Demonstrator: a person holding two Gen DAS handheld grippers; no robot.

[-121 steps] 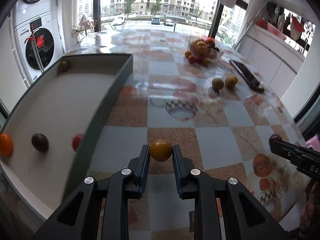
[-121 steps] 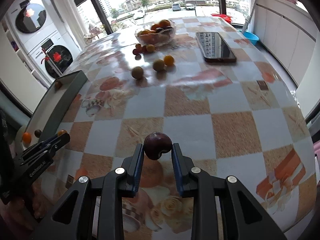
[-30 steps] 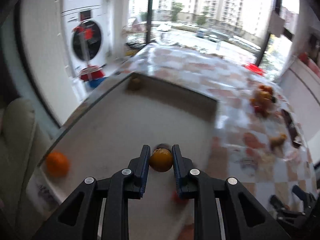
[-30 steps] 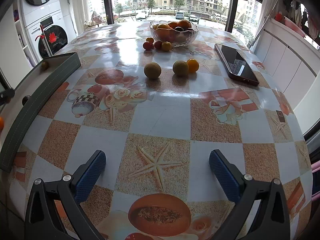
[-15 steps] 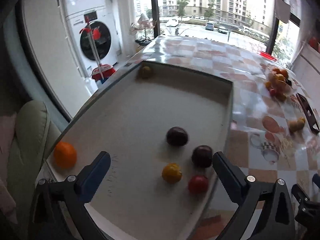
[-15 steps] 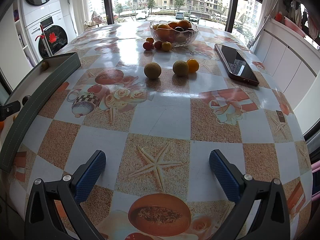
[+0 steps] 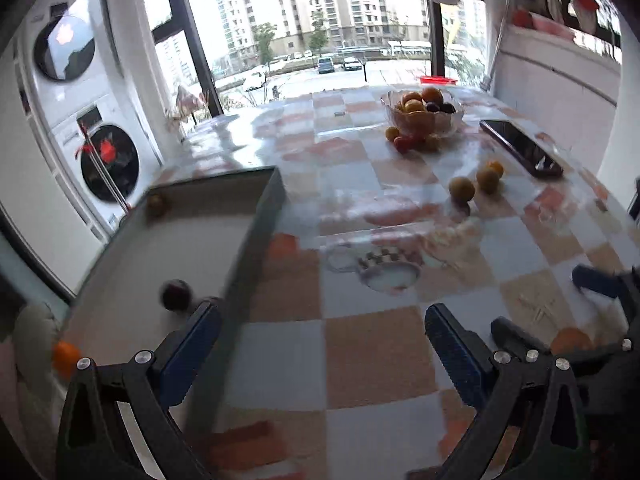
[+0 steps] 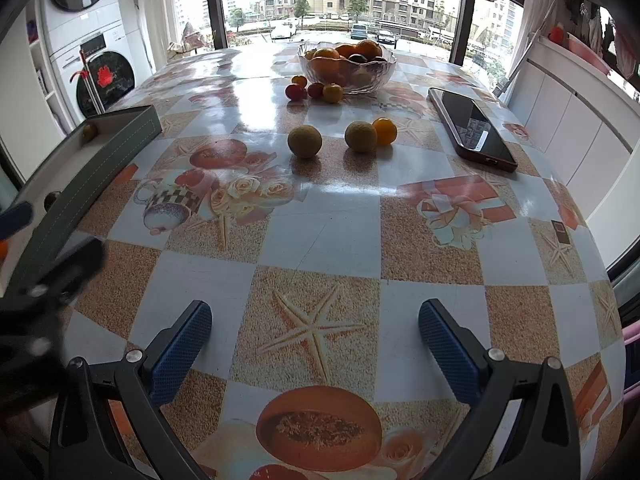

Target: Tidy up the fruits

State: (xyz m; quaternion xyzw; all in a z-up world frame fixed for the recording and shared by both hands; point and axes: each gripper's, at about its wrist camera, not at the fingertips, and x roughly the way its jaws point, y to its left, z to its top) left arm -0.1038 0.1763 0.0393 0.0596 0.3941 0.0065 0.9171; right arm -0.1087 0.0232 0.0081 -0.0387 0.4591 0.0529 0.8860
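Note:
A grey tray [image 7: 256, 224] [image 8: 100, 152] lies at the table's left edge. It holds a dark plum [image 7: 175, 295], an orange [image 7: 64, 356] and a brownish fruit [image 7: 155, 204] in its far corner. Three loose fruits [image 8: 305, 141] [image 8: 361, 136] [image 8: 385, 131] lie mid-table. A glass bowl [image 8: 346, 66] of fruit stands at the back, small fruits [image 8: 316, 90] before it. My left gripper [image 7: 320, 344] is open and empty over the table beside the tray. My right gripper [image 8: 316, 340] is open and empty above the near table.
A black phone [image 8: 470, 128] lies at the right of the table. Washing machines [image 7: 80, 120] stand beyond the table's left edge. White cabinets [image 8: 580, 120] run along the right. The right gripper's body [image 7: 600, 312] shows in the left wrist view.
My left gripper let go of the yellow fruit in the tray, opened wide, then swung right from over the tray to over the table. My right gripper stays open and still.

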